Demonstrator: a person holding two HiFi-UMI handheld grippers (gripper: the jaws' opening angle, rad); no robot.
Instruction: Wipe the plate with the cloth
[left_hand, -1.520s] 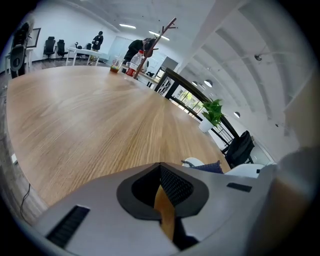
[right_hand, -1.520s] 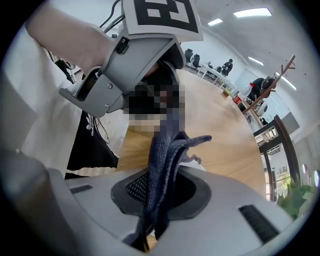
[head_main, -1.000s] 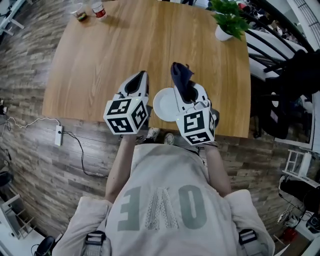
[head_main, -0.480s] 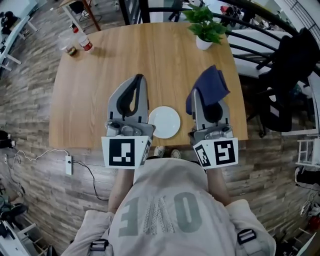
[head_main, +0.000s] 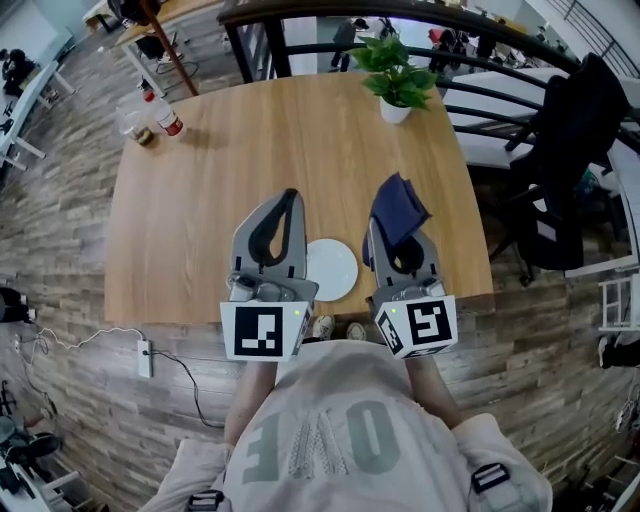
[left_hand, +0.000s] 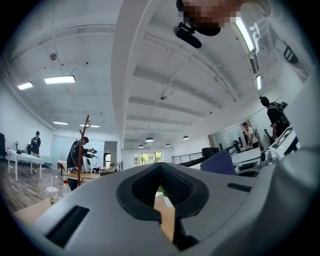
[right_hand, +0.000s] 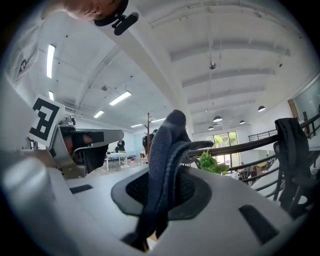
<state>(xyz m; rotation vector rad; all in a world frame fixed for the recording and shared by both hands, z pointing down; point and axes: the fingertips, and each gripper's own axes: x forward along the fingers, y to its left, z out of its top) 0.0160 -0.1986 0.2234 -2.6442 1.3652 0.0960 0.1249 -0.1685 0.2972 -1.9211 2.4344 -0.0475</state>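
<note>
Both tongs have lifted: right tongs (head_main: 398, 240) clamped on the dark blue cloth (head_main: 400, 208), left tongs (head_main: 290, 200) shut, empty. The round white plate (head_main: 332, 268) sits uncovered at the wooden table's (head_main: 300, 130) 6 o'clock edge, so wiping seems paused.

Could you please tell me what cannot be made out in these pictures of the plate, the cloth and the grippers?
- The plate: in the head view its left edge is hidden under the left gripper; neither gripper view shows it.
- Dirt on the plate: too small to tell, head view.
- The right gripper: the cloth covers its jaw tips.
- Label of the bottle: too small, head view.
</note>
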